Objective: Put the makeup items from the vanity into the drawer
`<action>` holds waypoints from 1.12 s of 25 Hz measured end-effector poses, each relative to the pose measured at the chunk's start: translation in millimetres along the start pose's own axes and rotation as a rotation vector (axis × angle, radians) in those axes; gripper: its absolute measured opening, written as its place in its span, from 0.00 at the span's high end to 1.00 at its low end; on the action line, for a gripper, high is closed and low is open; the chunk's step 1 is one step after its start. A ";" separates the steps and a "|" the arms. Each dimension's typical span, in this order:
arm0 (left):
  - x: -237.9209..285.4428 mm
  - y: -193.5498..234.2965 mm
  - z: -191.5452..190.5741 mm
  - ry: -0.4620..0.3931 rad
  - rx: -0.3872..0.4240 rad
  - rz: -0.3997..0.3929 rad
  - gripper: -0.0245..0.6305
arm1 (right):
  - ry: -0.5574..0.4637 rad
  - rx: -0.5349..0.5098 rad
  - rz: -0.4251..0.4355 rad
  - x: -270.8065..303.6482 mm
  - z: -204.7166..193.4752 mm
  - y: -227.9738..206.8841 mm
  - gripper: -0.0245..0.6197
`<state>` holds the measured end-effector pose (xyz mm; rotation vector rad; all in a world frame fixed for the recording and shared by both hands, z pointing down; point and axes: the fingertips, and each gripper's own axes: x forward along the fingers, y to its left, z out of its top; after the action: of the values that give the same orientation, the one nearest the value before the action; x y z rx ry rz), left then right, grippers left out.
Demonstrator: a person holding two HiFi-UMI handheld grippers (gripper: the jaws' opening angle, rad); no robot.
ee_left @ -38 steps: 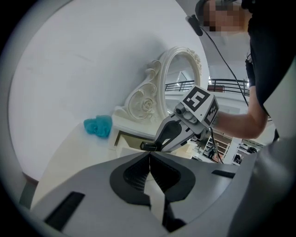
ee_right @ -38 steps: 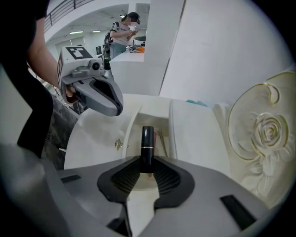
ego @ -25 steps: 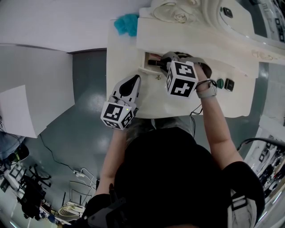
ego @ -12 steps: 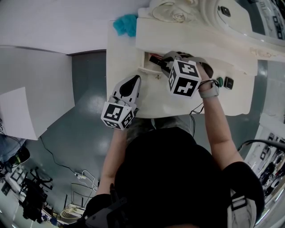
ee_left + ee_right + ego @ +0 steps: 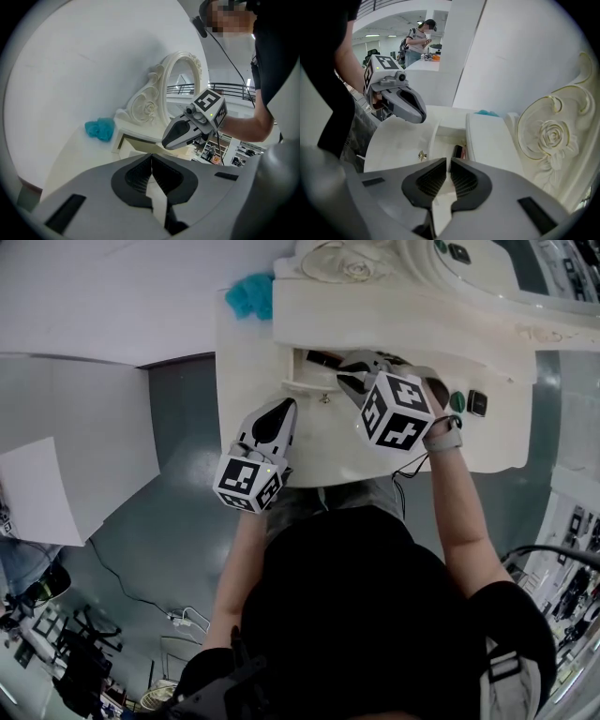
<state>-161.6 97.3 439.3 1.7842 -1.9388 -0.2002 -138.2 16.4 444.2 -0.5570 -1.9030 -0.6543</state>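
**Spotter:** Hovering over the open drawer (image 5: 440, 138), your right gripper (image 5: 448, 163) pointed steeply down. Were its ribbed black pads on anything?

**Reviewer:** No. Its jaws had just been closing and stood almost together, with a thin slit between them and nothing in it. A slim dark item (image 5: 458, 151) lay inside the drawer at its inner end, beside the edge of the upper shelf.

**Spotter:** And your left gripper (image 5: 151, 159)?

**Reviewer:** You held it nearly level in front of the vanity (image 5: 309, 442), apart from the drawer. Its ribbed pads were pressed together and empty.

**Spotter:** What sat on the glossy cream top?

**Reviewer:** A round green piece (image 5: 457, 401) and a square dark one (image 5: 477, 402) sat side by side, just beside your right wrist. A fluffy teal clump (image 5: 248, 296) lay at the far left corner.

**Spotter:** Any hardware showing?

**Reviewer:** A small brass knob (image 5: 421, 155) stood on the drawer's smooth front. Behind it rose the carved mirror frame (image 5: 553, 136), all scrolls with a moulded rose.
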 end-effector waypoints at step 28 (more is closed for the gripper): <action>68.4 -99.8 -25.9 0.103 0.079 -0.123 0.94 | -0.155 0.206 -0.012 -41.0 -95.6 54.8 0.93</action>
<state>-62.3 23.5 436.6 1.9274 -1.7896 -0.0723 -23.7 -9.4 450.5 -0.4762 -2.0908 -0.4257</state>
